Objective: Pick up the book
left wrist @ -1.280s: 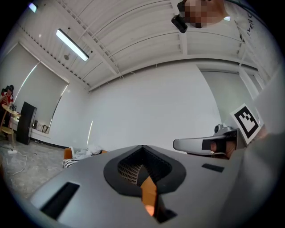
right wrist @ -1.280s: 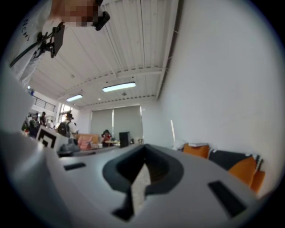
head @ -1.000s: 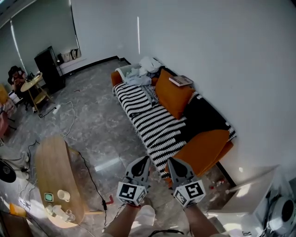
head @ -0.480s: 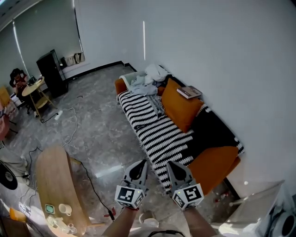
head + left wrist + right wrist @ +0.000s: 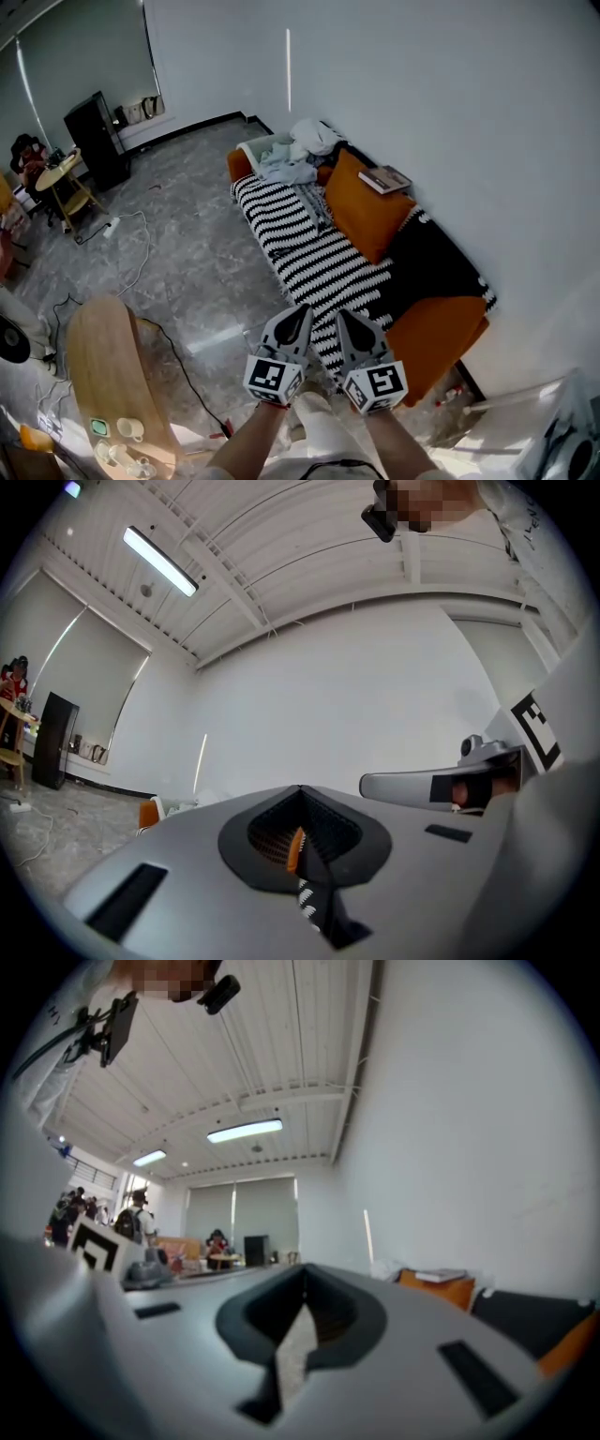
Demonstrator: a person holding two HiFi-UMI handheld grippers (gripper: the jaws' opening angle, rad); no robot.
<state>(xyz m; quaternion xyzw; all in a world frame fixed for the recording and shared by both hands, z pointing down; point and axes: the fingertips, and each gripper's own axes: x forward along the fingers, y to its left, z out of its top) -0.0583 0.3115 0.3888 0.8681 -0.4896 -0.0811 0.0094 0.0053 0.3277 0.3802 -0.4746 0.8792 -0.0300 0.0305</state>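
Note:
The book (image 5: 385, 179) lies flat on top of an orange cushion (image 5: 364, 214) that leans against the wall at the back of the sofa (image 5: 436, 323). In the right gripper view the book (image 5: 441, 1276) shows small at the right, on that cushion (image 5: 439, 1292). My left gripper (image 5: 301, 317) and right gripper (image 5: 342, 321) are side by side at the sofa's near end, well short of the book. Both are shut with nothing in them. The left gripper view looks over its closed jaws (image 5: 300, 795) at the white wall.
A black-and-white striped blanket (image 5: 309, 246) covers the sofa seat, with a heap of clothes (image 5: 295, 150) at its far end. A wooden oval table (image 5: 103, 375) with cups stands at the left, with cables (image 5: 178, 361) on the floor. A seated person (image 5: 28, 159) is far left.
Both grippers have moved forward together toward the sofa, still shut. The sofa's near end now lies just beyond their tips.

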